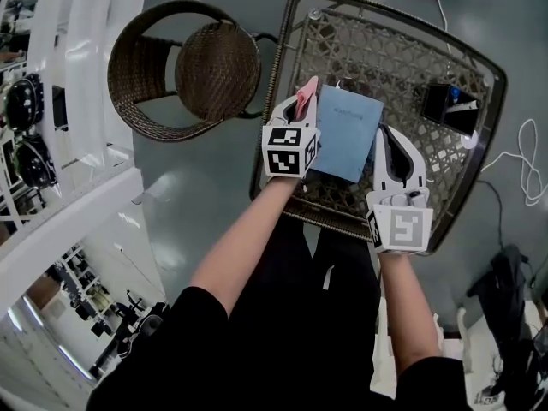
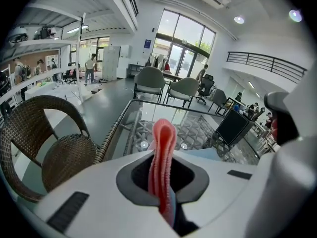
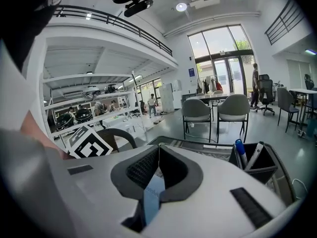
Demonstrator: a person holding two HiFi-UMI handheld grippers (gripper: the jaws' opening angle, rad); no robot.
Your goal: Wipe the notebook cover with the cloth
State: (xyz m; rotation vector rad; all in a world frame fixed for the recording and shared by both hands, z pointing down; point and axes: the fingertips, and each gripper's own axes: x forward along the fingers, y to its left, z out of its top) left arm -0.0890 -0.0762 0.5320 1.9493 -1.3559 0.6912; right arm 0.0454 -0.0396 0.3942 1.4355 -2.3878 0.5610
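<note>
Beside the blue notebook (image 1: 347,133), at its left edge, the left tongs (image 1: 301,110) are clamped on a folded pink cloth (image 1: 306,91), whose free loop stands up past the tips. At the notebook's right edge, the right tongs (image 1: 384,137) are closed on the cover itself; the right gripper view shows the blue edge pinched between the jaws. The notebook lies over the near-left part of a lattice-patterned counter (image 1: 402,62). Whether it rests flat there or hangs just above cannot be told. A black pen holder (image 1: 445,103) stands well off the notebook's far right corner, and a wicker chair (image 1: 193,67) sits away to its left.

The notebook looks thin and light, with a smooth cover that is likely to flex. Held by one edge alone, it would probably bend or swing under a wiping stroke. The grip at the right edge seems best used to pin it flat, leaving most of the cover bare. The cloth appears soft, limp and nearly weightless. Gripped low on the fold as it is, it offers a padded loop to drag across the cover, though light pressure may be all it can pass on.
</note>
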